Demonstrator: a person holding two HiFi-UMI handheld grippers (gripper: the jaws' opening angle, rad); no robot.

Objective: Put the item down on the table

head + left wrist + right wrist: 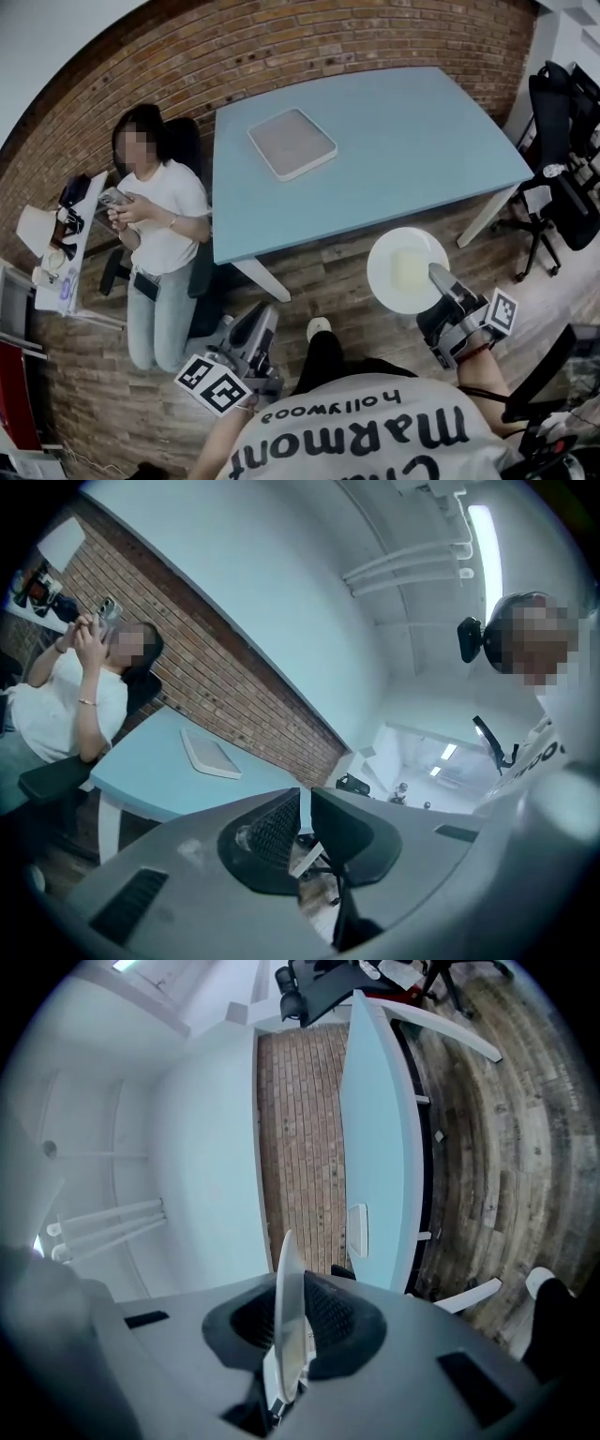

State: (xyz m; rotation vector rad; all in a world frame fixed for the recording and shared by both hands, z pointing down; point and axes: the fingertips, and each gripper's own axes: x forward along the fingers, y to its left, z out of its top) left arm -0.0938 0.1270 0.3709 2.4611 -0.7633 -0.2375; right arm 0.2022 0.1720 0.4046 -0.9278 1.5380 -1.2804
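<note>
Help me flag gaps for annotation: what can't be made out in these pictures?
- Pale square on the plate: too small in the head view to identify.
- Plate's top: only edge-on in the right gripper view, clamped by the right gripper.
- Seated person: face blurred over.

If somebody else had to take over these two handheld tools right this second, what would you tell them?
Right gripper: shut on the rim of the white plate, held over the floor, short of the blue table. A pale square lies on the plate.
Left gripper: shut, empty, held low.
Done: plate is in the grip.
Left: carry it over the table and set it down, away from the white tray.
</note>
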